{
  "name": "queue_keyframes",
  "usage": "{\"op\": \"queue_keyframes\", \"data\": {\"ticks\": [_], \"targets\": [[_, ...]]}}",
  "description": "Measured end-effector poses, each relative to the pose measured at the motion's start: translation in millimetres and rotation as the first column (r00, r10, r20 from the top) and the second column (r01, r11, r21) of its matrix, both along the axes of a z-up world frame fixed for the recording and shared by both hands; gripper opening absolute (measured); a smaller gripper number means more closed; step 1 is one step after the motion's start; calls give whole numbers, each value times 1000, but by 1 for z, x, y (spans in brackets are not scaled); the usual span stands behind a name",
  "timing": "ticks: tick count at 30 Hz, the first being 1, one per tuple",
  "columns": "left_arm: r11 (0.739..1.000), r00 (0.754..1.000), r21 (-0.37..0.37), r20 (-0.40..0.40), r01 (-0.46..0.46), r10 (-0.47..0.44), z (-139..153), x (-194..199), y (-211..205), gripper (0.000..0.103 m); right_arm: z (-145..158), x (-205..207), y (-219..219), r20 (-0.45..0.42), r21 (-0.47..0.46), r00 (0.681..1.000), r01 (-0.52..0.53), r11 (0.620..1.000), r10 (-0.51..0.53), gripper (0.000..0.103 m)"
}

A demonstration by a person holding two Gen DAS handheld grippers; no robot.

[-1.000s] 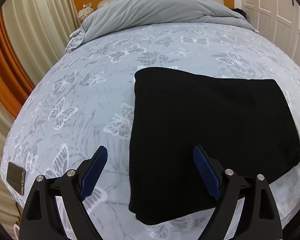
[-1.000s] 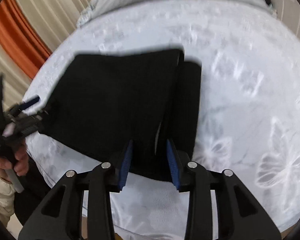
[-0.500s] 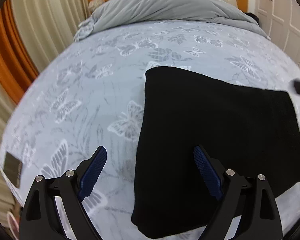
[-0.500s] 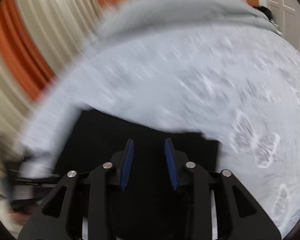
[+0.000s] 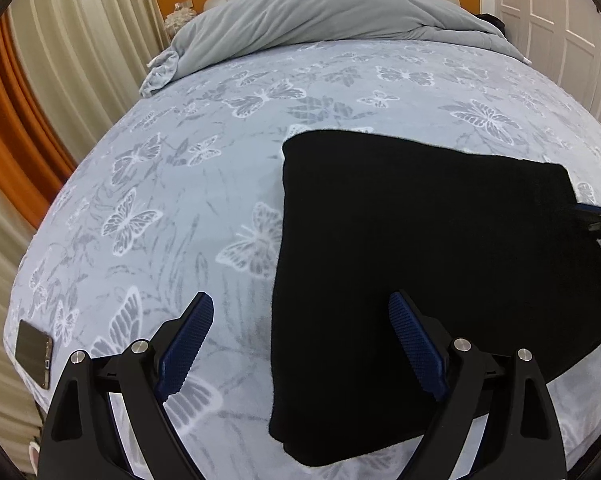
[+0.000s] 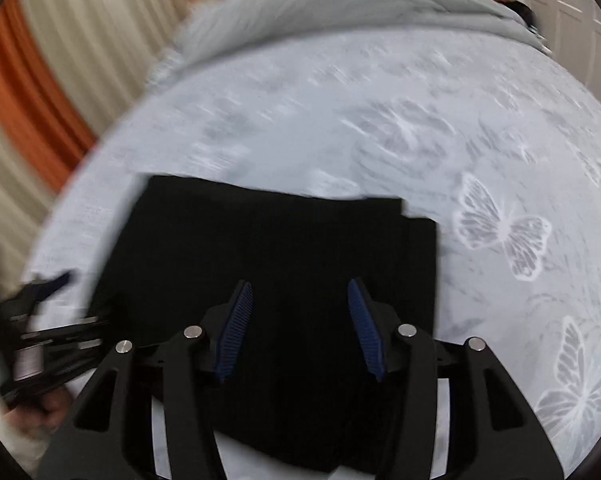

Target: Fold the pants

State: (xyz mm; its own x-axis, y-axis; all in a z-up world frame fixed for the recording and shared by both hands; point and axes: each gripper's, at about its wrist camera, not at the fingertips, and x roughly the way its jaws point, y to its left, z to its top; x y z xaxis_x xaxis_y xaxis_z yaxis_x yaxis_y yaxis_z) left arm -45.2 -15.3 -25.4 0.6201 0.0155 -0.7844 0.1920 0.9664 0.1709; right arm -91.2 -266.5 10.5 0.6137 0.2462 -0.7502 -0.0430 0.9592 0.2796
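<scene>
— Black knit pants [image 5: 420, 260] lie folded into a compact rectangle near the foot of the bed [image 5: 220, 168], on the butterfly-print cover. Compare a second ago: what's different?

— The right tongs [image 6: 300, 320]. A second ago their blue pads were drawn close over the near edge of the cloth; now the jaws are opening, and nothing is pinched between them. The pants show beneath the gap, flat on the bed, not lifted.

— So the fabric has been let go?

— That's my reading. The right-hand view has also swung further over the garment, and it's blurred, so that hand is on the move. At the right side one layer stops short of the layer beneath, leaving a narrow stepped strip.

— And the left tongs [image 5: 300, 344]?

— Spread wide and holding nothing, as they were a second ago, hovering above the pants' left edge with one pad over the bedcover and the other over the cloth. That view has barely shifted. A phone [image 5: 34, 354] sits at the bed's near left corner, well apart from the pants.

— What does it mean for the fold?

— Likely the last fold is laid and released. What may remain is squaring that offset edge or smoothing the top.
</scene>
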Motion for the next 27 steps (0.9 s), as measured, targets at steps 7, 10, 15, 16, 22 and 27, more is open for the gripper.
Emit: {"op": "queue_keyframes", "data": {"ticks": [7, 10, 15, 16, 22, 27], "targets": [[1000, 1000, 11, 8, 2, -2, 0, -6, -2, 87, -30, -23, 2, -114, -141, 993, -12, 990, -4, 74], [1000, 1000, 9, 13, 4, -4, 0, -8, -2, 87, -6, -42, -6, -12, -90, 1000, 2, 996, -3, 92], [1000, 1000, -5, -3, 18, -18, 0, -12, -6, 87, -25, -42, -25, -108, -98, 990, 76, 992, -86, 96], [1000, 1000, -23, -15, 21, -22, 1, -13, -5, 87, -28, -41, -31, -128, -59, 987, 92, 994, -98, 96], [998, 998, -57, -53, 26, -29, -2, -23, 2, 87, -31, -48, -48, -162, 117, 983, 101, 988, -82, 96], [997, 996, -59, -62, 55, -59, -3, -32, 6, 87, -45, -49, -48, -233, 196, 970, 120, 973, -73, 96]]}}
